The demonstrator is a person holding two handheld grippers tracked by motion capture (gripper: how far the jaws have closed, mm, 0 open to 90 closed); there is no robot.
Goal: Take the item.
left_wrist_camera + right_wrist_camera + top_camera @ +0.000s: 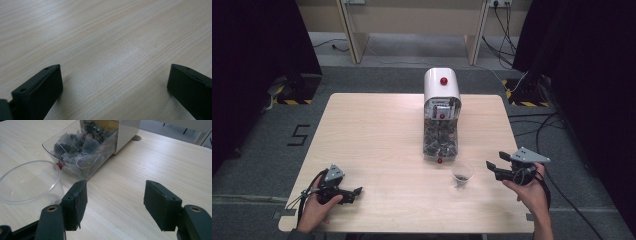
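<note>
A white dispenser (441, 89) with a red knob stands at the table's middle back, and its clear drawer (441, 138) sticks out toward me, full of tea bags (80, 147). A clear plastic cup (462, 174) stands just in front of the drawer, something small and dark at its bottom; the cup (30, 182) sits left of my right jaws. My right gripper (492, 167) is open, held above the table to the right of the cup, empty. My left gripper (355, 194) is open, low over bare wood (112, 50) at the front left, empty.
The light wooden table (377, 130) has wide bare areas left of the dispenser. Cables lie on the grey floor (542, 125) at the right. Black curtains hang on both sides and wooden table legs stand at the back.
</note>
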